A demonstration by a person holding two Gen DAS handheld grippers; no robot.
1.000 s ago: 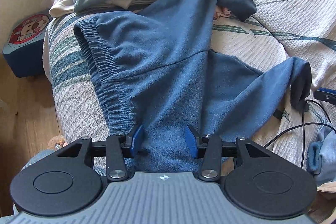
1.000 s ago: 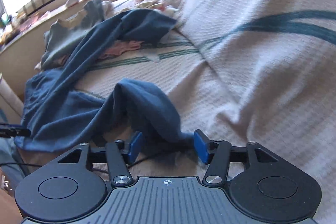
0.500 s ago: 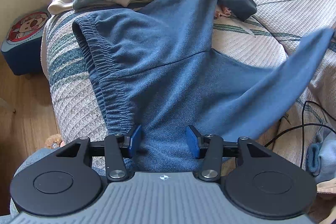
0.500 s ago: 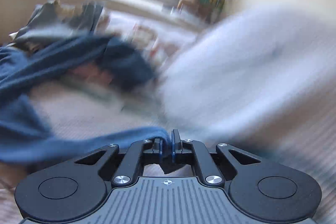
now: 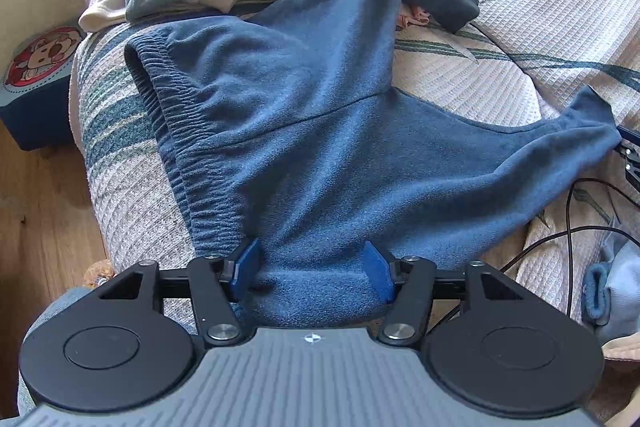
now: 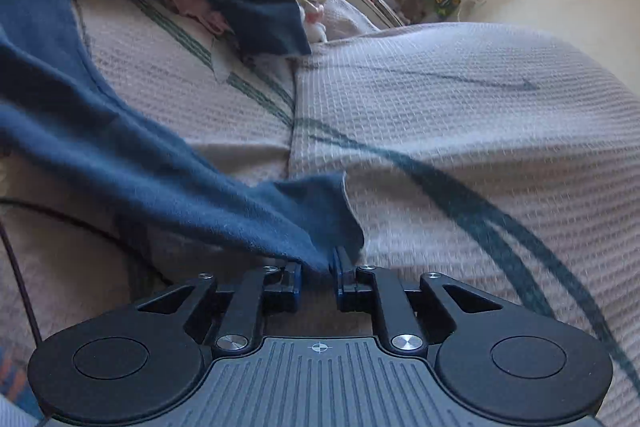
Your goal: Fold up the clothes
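Trousers (image 5: pixel 320 131) lay spread on the bed (image 5: pixel 520 7), cuff barely held.
My right gripper (image 6: pixel 318 269), loosening, pinched only the cuff's (image 6: pixel 320 211) tip; it could slip free. My left gripper (image 5: pixel 310 269), widening, straddled the fabric without gripping it.

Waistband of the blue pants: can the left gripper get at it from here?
Probably yes. The elastic waistband runs down to just beside the left gripper, whose jaws stand open over the blue pants; nothing covers it.

The right gripper (image 6: pixel 318 273) has its jaws just parted again, blue trousers' (image 6: pixel 132 163) leg end between the fingers (image 6: pixel 340 267), draped across the bedspread (image 6: pixel 460 99).
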